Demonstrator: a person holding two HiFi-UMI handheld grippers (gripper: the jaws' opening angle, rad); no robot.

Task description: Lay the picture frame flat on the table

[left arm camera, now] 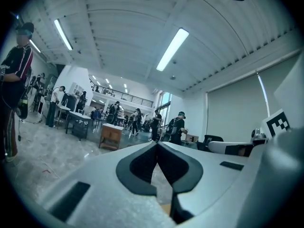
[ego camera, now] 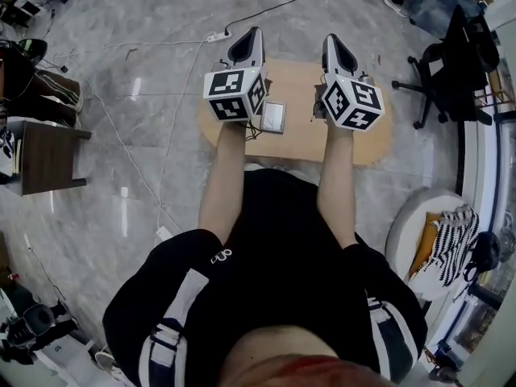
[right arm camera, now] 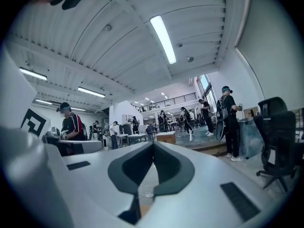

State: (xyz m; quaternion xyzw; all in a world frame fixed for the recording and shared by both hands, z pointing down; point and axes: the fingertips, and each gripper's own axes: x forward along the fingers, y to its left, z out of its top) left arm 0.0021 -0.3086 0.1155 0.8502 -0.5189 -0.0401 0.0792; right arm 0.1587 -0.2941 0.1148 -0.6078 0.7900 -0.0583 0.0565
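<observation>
A small grey-bordered picture frame [ego camera: 273, 118] sits on the light wooden table [ego camera: 295, 77], near its front edge, with its face toward the head camera. Whether it lies flat or leans I cannot tell. My left gripper [ego camera: 249, 34] hovers just left of the frame, and my right gripper [ego camera: 333, 39] hovers to its right. Both are shut with nothing between their jaws and point away over the table. In the left gripper view the gripper [left arm camera: 156, 144] shows its pads pressed together against the hall beyond. The same holds for the gripper [right arm camera: 153, 143] in the right gripper view. The frame appears in neither gripper view.
A black office chair [ego camera: 448, 69] stands right of the table. A power strip with cable [ego camera: 218, 35] lies on the floor behind it. A dark wooden bench [ego camera: 46, 156] is at the left, and a white round seat with striped cloth [ego camera: 445, 240] at the right. Several people stand in the hall.
</observation>
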